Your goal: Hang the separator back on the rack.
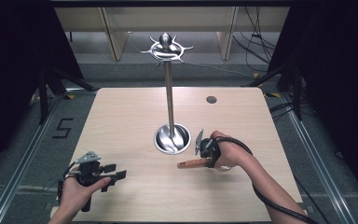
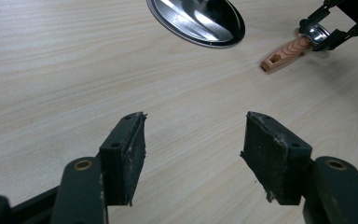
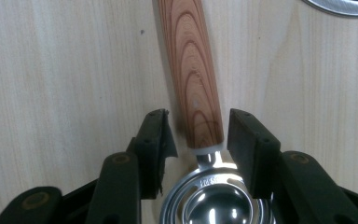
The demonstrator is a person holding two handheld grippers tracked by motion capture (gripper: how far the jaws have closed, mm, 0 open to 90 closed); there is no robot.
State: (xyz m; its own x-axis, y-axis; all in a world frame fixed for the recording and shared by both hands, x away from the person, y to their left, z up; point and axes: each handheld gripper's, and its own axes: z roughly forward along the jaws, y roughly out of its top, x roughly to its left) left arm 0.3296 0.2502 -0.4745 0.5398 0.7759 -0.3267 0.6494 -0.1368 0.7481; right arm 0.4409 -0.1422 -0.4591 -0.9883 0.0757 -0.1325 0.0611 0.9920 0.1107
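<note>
From the high view, the right gripper (image 1: 204,150) sits low over the pale wooden table (image 1: 121,116), astride the steel strainer spoon with a striped wooden handle (image 1: 192,163), whose handle points toward the left gripper (image 1: 116,173); a steel stand with a round dished base (image 1: 171,138) rises just behind. In the left gripper view, its jaws gape apart over bare wood, grasping nothing; the spoon (image 2: 286,52) lies well off. In the right gripper view, the handle's end near the bowl (image 3: 198,102) lies between the fingers (image 3: 154,140), with gaps either side; released, not clamped.
</note>
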